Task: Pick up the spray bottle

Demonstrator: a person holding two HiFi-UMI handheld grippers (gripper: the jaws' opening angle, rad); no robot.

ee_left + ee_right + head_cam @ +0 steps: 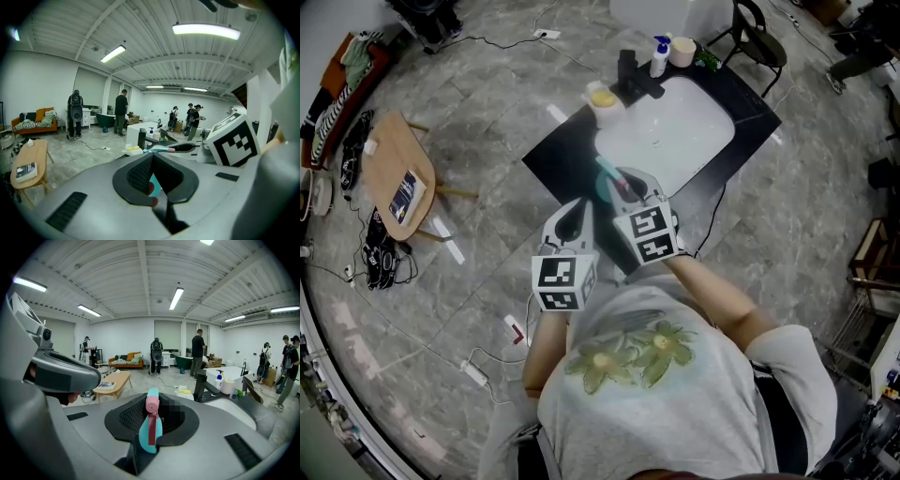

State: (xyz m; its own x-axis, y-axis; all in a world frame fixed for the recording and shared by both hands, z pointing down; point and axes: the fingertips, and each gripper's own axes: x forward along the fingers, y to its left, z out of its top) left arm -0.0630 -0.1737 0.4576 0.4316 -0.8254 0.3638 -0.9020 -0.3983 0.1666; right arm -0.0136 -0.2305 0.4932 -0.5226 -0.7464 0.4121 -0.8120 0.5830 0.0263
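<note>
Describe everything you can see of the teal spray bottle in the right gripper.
The teal plastic spray bottle has a pink nozzle head facing the gripper's camera and a pink trigger strip running down below it. It is clamped between the black ribbed fingers of the right gripper. In the head view a teal end sticks out past the fingertips, over the near edge of the black counter. Only the fingers visibly touch it.

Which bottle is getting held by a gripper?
The teal spray bottle with the pink nozzle: the right gripper clamps it. The white pump bottle with the blue top stands untouched by the faucet.
</note>
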